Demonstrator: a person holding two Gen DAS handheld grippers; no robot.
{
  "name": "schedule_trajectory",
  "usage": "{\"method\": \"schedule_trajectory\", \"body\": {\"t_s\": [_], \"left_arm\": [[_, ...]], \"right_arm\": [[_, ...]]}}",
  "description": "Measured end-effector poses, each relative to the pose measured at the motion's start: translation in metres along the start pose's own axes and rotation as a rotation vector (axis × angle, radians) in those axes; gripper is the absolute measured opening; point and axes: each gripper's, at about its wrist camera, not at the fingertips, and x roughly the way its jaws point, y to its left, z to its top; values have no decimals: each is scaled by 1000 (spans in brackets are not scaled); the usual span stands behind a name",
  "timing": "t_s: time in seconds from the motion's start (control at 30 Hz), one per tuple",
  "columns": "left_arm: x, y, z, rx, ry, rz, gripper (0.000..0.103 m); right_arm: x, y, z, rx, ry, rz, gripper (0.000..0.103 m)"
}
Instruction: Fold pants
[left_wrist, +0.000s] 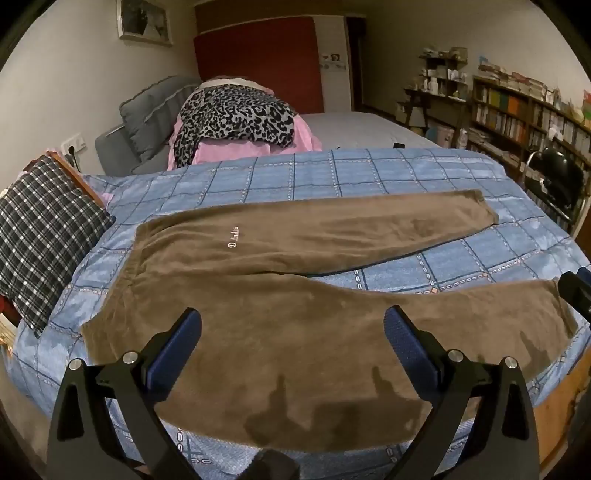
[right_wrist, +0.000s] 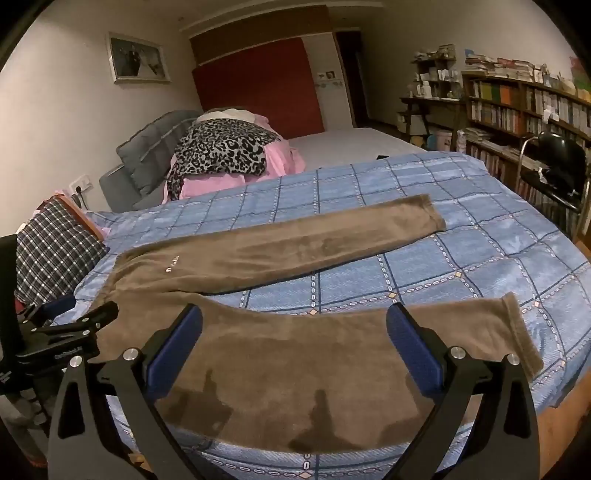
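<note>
Brown fleece pants (left_wrist: 280, 332) lie flat on a blue checked bedspread (left_wrist: 332, 173), waist to the left, both legs spread apart toward the right. They also show in the right wrist view (right_wrist: 295, 350). My left gripper (left_wrist: 293, 325) is open and empty, hovering over the near leg close to the waist end. My right gripper (right_wrist: 295, 321) is open and empty, hovering over the near leg farther right, toward its cuff (right_wrist: 517, 332). The left gripper shows at the left edge of the right wrist view (right_wrist: 70, 325).
A plaid pillow (left_wrist: 48, 236) lies at the bed's left end. A leopard-print and pink pile (left_wrist: 236, 125) sits behind the bed by a grey sofa (left_wrist: 147, 122). Bookshelves (left_wrist: 524, 110) and a black chair (left_wrist: 557, 181) stand at the right.
</note>
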Motion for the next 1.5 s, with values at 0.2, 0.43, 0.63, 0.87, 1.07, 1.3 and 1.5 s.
{"method": "schedule_trajectory", "body": {"t_s": [0.2, 0.43, 0.63, 0.87, 1.07, 1.3, 1.5], "left_arm": [[-2, 13, 0, -9, -5, -25, 98], [7, 26, -3, -48, 24, -27, 98], [9, 34, -2, -71, 26, -32, 98], [12, 37, -4, -93, 29, -76, 98], [18, 37, -3, -88, 39, -52, 98], [22, 38, -3, -85, 47, -46, 98], [32, 45, -1, -102, 60, -29, 98]], "right_arm": [[4, 2, -1, 8, 19, -32, 100], [8, 5, -3, 11, 38, -62, 100], [10, 6, -4, 8, 44, -70, 100], [14, 4, -4, 11, 48, -80, 100], [16, -1, -3, 27, 55, -86, 100], [21, -7, -2, 37, 67, -95, 100], [29, -10, 1, 45, 76, -111, 100]]}}
